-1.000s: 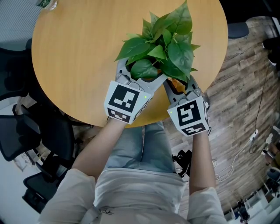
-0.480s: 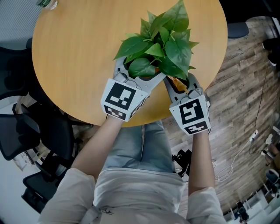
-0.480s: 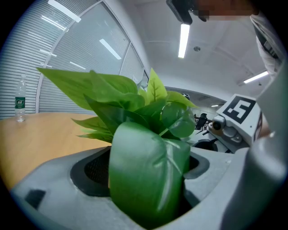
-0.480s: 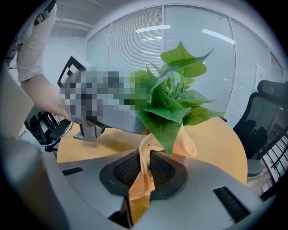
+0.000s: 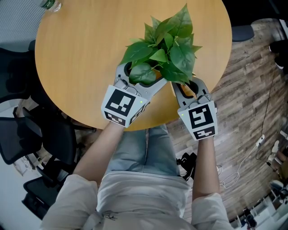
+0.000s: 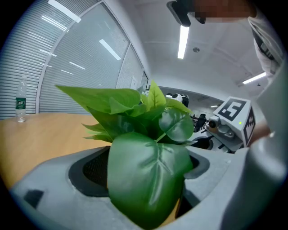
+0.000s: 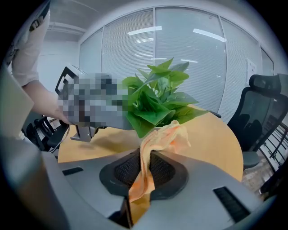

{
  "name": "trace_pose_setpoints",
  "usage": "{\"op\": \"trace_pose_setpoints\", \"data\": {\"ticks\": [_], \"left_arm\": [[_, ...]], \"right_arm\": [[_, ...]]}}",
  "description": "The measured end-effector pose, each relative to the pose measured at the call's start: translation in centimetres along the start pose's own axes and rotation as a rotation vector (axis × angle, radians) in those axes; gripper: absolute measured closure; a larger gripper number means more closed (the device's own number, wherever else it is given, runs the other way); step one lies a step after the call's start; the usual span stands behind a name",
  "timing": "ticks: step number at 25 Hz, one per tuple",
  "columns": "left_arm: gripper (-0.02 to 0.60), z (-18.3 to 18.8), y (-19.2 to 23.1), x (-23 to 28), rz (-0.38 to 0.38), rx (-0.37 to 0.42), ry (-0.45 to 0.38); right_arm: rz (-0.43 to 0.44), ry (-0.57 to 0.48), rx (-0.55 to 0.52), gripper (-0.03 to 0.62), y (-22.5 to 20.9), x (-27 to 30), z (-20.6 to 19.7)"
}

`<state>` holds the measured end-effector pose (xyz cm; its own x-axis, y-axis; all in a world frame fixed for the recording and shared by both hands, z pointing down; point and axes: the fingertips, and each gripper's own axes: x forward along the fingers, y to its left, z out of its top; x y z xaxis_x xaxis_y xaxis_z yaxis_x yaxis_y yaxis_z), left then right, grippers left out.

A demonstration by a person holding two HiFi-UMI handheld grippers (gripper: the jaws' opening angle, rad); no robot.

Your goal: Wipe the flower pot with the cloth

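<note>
A leafy green plant (image 5: 164, 49) stands near the front edge of the round wooden table (image 5: 81, 58); its leaves hide the flower pot from above. My left gripper (image 5: 141, 74) has its jaws spread around the plant's base and is shut on the pot. A big leaf (image 6: 148, 179) fills the gap between the jaws in the left gripper view. My right gripper (image 5: 188, 87) sits just right of the plant, shut on an orange cloth (image 7: 157, 139). The cloth's free end bunches up against the leaves (image 7: 157, 103). A bit of the cloth (image 5: 183, 86) shows between the right jaws.
A water bottle (image 5: 50, 4) stands at the table's far left edge, also seen as the bottle (image 6: 20, 101). Black office chairs (image 5: 22, 134) crowd the left side, and another chair (image 7: 265, 112) is to the right. Cables (image 5: 252, 152) lie on the wood floor.
The plant and my left gripper have shifted together a little up and left across the table. My right gripper with the cloth has followed, edging slightly farther from me.
</note>
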<state>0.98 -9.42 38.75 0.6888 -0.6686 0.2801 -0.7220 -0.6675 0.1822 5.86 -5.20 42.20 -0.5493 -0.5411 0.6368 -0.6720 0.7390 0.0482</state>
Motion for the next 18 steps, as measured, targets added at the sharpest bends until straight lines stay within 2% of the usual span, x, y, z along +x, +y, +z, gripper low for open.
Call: {"op": "trace_pose_setpoints", "data": {"ticks": [8,18], "left_arm": [[0.147,0.4,0.0,-1.3,-0.006,0.002,-0.008],[0.147,0.0,-0.1,-3.9,0.007,-0.007,0.029]], "right_arm": [[-0.021,-0.016,0.042,0.549,-0.7,-1.3,0.5],[-0.023,-0.018,0.098,0.549,-0.9,-3.5,0.5]]}}
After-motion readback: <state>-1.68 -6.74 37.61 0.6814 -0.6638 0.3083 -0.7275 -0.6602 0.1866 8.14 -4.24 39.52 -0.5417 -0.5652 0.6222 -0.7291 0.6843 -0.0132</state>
